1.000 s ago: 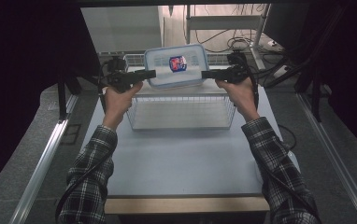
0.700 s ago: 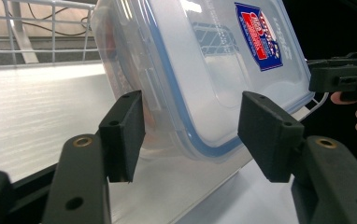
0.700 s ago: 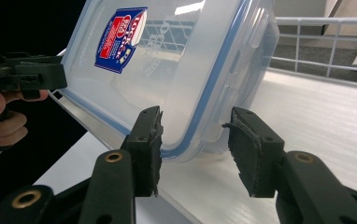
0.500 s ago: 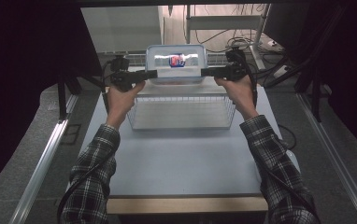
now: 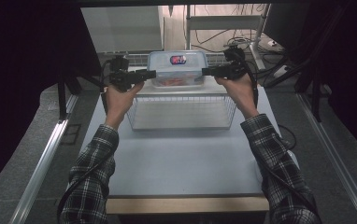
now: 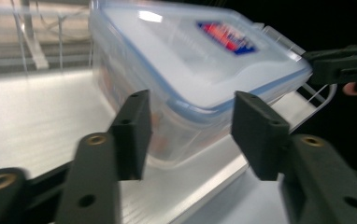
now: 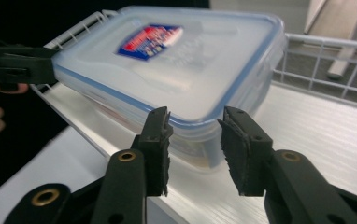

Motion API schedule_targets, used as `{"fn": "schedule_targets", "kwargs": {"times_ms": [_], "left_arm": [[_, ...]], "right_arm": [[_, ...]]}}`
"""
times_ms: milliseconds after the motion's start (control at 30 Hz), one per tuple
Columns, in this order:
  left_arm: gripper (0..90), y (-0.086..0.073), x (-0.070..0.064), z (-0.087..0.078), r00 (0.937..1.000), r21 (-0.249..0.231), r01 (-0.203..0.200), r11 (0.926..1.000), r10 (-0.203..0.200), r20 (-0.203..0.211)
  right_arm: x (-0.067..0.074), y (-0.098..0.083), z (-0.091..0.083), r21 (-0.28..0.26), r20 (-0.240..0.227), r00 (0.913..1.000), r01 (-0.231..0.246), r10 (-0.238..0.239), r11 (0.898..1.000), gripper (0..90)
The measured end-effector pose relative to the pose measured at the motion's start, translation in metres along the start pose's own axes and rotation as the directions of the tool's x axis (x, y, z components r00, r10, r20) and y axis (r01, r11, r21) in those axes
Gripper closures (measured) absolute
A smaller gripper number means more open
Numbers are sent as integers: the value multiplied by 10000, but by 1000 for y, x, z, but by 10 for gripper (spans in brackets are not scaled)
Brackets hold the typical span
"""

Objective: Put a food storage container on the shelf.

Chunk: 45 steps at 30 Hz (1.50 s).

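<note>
While the person leans in over the table (image 5: 181,163), both arms in checked sleeves reach to its far edge, one on each side of a clear box (image 5: 177,69). A wire basket (image 5: 181,109) stands open-topped on the far half of the table, and the box sits just behind it, at or over its far rim, beside a low wire rail. I cannot tell whether the box rests on the surface or is being carried.

The box is lidded, with a blue seal, a red and blue label (image 7: 149,42) on top and something reddish inside.

Seen from above, the left gripper (image 5: 149,73) points at the box's left end and the right gripper (image 5: 208,71) at its right end. In the left gripper view its jaws stand wide apart, straddling a near corner of the box with daylight on both sides, gripping nothing. In the right gripper view the jaws are narrower but still parted, framing the box's edge with no pinch.

The risk, as I judge it, is a poor hold: smooth plastic pinched at a corner may slip or tilt, and if one side closes before the other the box could skid along the shelf or snag the basket's rim.
</note>
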State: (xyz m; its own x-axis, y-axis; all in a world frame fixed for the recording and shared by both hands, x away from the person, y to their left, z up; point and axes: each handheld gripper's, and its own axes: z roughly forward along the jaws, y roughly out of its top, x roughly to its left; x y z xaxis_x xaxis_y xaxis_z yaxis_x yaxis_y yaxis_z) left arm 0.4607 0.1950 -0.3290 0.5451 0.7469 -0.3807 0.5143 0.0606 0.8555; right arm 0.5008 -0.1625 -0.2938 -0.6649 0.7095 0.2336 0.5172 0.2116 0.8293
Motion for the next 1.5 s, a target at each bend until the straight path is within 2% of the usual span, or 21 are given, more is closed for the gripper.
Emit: {"fn": "schedule_targets", "kwargs": {"times_ms": [133, 167, 267, 300, 467, 500, 600, 633, 700, 733, 767, 800, 867, 933, 967, 1000, 1033, 1067, 1233, 1433, 1500], "left_arm": [[590, 4, 0, -5, 9994, -146, -266, 9995, 263, -210], [612, 5, -2, -6, 9986, -132, -477, 9988, 474, -241], [647, 5, -6, -7, 9968, -131, -739, 9972, 735, -317], [668, 4, -9, -8, 9952, -179, -951, 9953, 947, -233], [622, -2, -16, -13, 9920, -249, -1260, 9917, 1258, -97], [597, -7, -21, -16, 9886, -171, -1507, 9884, 1507, -44], [478, -14, -25, -18, 9846, -86, -1743, 9847, 1742, -132], [434, -21, -30, -20, 9801, 24, -1983, 9801, 1983, -124], [353, -29, -34, -22, 9738, 89, -2263, 9740, 2264, -226], [331, -29, -34, -22, 9738, 89, -2263, 9740, 2264, -226], [300, -35, -36, -24, 9684, 141, -2490, 9684, 2492, -137], [265, -35, -36, -24, 9684, 141, -2490, 9684, 2492, -137], [223, -42, -38, -26, 9654, 159, -2608, 9653, 2609, -32], [174, -53, -40, -28, 9530, 395, -3026, 9523, 3015, 306], [154, -57, -42, -28, 9475, 555, -3197, 9459, 3188, 237], [137, -57, -42, -28, 9475, 555, -3197, 9459, 3188, 237], [122, -65, -45, -27, 9332, 862, -3591, 9293, 3591, 165], [109, -69, -45, -27, 9296, 999, -3682, 9244, 3679, 221], [73, -82, -46, -27, 9251, 1196, -3796, 9174, 3773, 424], [13, -101, -52, -27, 9372, 1540, -3487, 9245, 3446, 535], [14, -107, -54, -27, 9292, 1712, -3687, 9136, 3671, 424]], "right_arm": [[0, 4, -6, -470, 11, 10000, 29, -28, 9989, 664], [1, 6, -8, -615, 113, 9997, 209, -203, 9979, 714], [4, 5, -7, -599, 242, 9988, 442, -428, 9972, 755], [8, 3, -6, -593, 424, 9961, 795, -770, 9951, 785], [14, -3, -10, -569, 433, 9917, 1233, -1209, 9907, 786], [17, -8, -14, -544, 360, 9893, 1434, -1416, 9882, 760], [19, -15, -17, -480, 318, 9862, 1638, -1624, 9853, 708], [21, -23, -20, -353, 309, 9849, 1714, -1703, 9846, 634], [22, -31, -24, -368, 211, 9849, 1726, -1719, 9843, 567], [22, -31, -24, -368, 211, 9849, 1726, -1719, 9843, 567], [21, -38, -27, -447, 109, 9852, 1711, -1708, 9842, 505], [21, -38, -27, -447, 109, 9852, 1711, -1708, 9842, 505], [22, -47, -32, -407, 35, 9844, 1761, -1761, 9835, 419], [23, -53, -34, -437, 17, 9823, 1872, -1873, 9814, 356], [23, -55, -35, -436, -5, 9811, 1935, -1937, 9801, 328], [23, -55, -35, -436, -5, 9811, 1935, -1937, 9801, 328], [25, -61, -37, -436, -14, 9778, 2091, -2094, 9769, 291], [26, -64, -38, -441, -20, 9766, 2148, -2151, 9757, 269], [30, -77, -38, -448, -146, 9727, 2309, -2317, 9720, 198], [32, -99, -41, -228, -201, 9693, 2444, -2449, 9694, 111], [33, -105, -42, -118, -126, 9672, 2536, -2538, 9672, 109]]}}
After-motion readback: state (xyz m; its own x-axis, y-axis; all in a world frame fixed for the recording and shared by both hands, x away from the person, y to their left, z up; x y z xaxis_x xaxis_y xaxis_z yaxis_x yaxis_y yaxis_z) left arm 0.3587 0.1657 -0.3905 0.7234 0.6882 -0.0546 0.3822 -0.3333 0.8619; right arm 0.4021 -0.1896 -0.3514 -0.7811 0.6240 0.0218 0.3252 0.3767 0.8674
